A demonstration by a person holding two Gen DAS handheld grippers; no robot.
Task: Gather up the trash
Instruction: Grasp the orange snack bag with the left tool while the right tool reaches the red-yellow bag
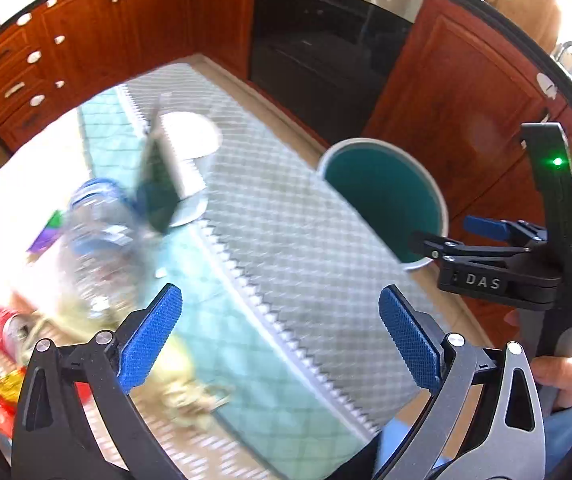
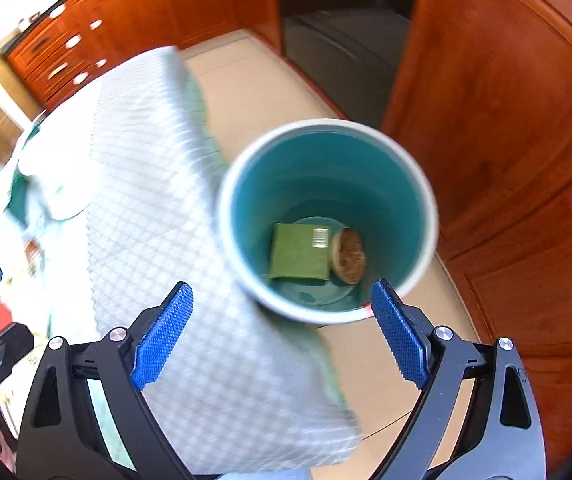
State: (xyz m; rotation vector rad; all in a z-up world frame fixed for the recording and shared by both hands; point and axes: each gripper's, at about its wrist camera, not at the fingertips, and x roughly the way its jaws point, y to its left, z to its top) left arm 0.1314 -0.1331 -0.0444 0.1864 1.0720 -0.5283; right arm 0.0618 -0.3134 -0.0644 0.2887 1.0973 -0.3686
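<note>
- Table point(image 1: 286, 216), draped in a grey-white diamond-pattern cloth over a pale green one.
- Toward its far end: a white plate point(image 1: 189, 216) with a dark green carton point(image 1: 157, 196) on it.
- Near left edge: a clear plastic bottle point(image 1: 97, 240), blurred, lying down.
- Near left corner: a red can point(image 1: 1, 328) and red wrappers point(image 1: 1, 400).
- Beige floor point(image 2: 253, 92) carries a teal bin point(image 2: 326, 184), just beside the table's right edge.
</note>
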